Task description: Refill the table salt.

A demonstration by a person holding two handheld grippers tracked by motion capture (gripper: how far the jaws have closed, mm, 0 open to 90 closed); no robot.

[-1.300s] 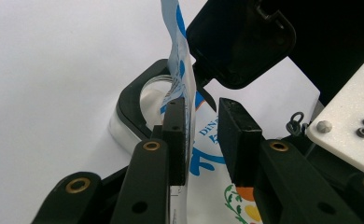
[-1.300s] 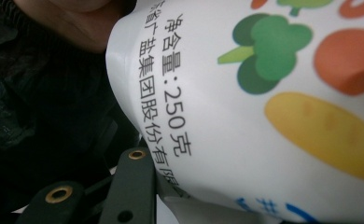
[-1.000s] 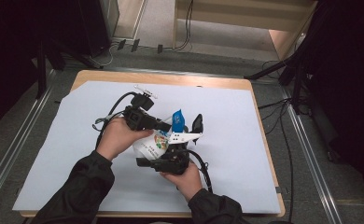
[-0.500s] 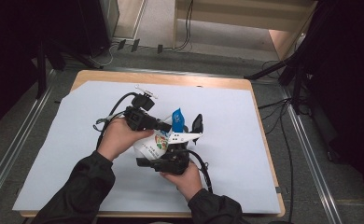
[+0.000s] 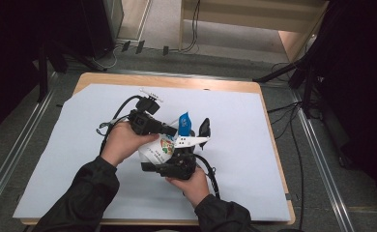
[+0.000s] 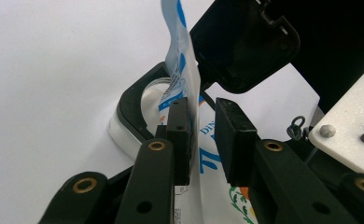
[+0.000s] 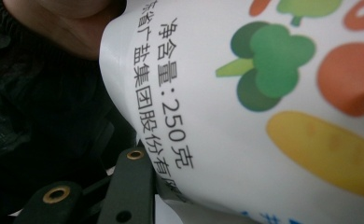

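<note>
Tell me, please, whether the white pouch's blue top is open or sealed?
Cannot tell. The pouch has its blue top strip standing up thin and flat between the left tongs, but its mouth edge isn't visible.

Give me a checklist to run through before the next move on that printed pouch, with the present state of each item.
1. Right gripper grips the pouch: ok, the pouch presses against its jaw in the right gripper view.
2. Pouch's blue top edge between the left gripper jaws: ok.
3. Left jaws clamped on that edge: not ok, they have just been closing, one pad touches, a gap remains at the other.
4. Pouch lifted off the white sheet: cannot tell.
5. Pouch sealed: cannot tell.
6. Cables away from the jaws: ok.
</note>
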